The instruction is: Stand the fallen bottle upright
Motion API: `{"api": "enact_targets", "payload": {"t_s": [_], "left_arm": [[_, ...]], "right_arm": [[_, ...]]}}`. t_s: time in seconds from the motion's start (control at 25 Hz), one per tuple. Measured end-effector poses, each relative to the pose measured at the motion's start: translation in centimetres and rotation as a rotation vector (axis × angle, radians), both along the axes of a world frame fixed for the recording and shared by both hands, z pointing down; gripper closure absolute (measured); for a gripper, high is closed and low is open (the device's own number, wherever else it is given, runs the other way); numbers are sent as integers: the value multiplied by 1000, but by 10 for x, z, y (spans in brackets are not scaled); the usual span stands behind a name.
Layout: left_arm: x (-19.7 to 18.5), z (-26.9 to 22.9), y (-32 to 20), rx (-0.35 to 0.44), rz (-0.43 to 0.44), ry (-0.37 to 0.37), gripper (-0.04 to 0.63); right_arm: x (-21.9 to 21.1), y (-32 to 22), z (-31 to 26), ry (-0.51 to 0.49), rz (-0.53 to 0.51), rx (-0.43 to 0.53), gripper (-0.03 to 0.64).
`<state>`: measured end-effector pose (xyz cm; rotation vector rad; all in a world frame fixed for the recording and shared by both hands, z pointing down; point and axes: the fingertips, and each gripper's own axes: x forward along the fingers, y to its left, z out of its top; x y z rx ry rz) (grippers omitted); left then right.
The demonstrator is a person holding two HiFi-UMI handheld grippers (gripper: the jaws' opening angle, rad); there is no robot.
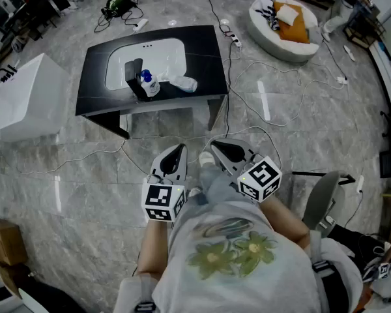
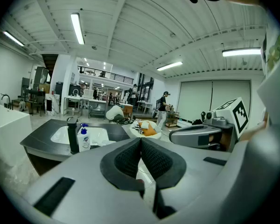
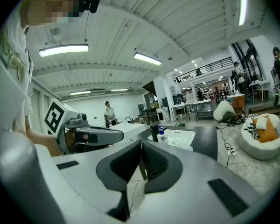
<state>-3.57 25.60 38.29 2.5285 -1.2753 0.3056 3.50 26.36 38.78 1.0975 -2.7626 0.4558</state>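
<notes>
Floor (image 1: 104,175): grey marbled stone in an open workshop hall, with loose cables (image 1: 274,83) trailing over it

Table (image 1: 202,47): low and black with a white basin (image 1: 159,54) set in its top. It serves as the landmark for all entries below

Tap (image 1: 133,74): black, upright, at the basin's near edge on the table

Soap bottle (image 1: 148,83): white with a blue cap, upright on the table, just beside the tap

Bottle (image 1: 184,83): clear, lying on its side on the table's near edge. It is just right of the soap bottle and apart from both grippers. In the right gripper view it lies at the basin's front (image 3: 181,143)

Left gripper (image 1: 177,152): on the near side of the table, well apart from it, over bare floor. Its jaws are pressed together with nothing between them (image 2: 141,146), and it points toward the table

Right gripper (image 1: 218,149): also on the near side of the table, beside the left gripper. Its jaws are closed and empty (image 3: 141,146), and it points toward the table

White box (image 1: 26,96): left of the table, near it

Beanbag (image 1: 264,28): white, with an orange cushion (image 1: 293,19), beyond the table's right end

Chair (image 1: 322,197): grey, on the near side of the table, to the right and well apart

Carton (image 1: 1,240): brown, on the near side of the table, far left
</notes>
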Motion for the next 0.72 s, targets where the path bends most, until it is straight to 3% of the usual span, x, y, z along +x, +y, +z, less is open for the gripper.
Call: {"api": "enact_targets", "payload": {"t_s": [0.72], "left_arm": [[10, 2, -132, -5, -50, -19, 577]], "right_arm": [[10, -143, -1, 0, -55, 25, 571]]}}
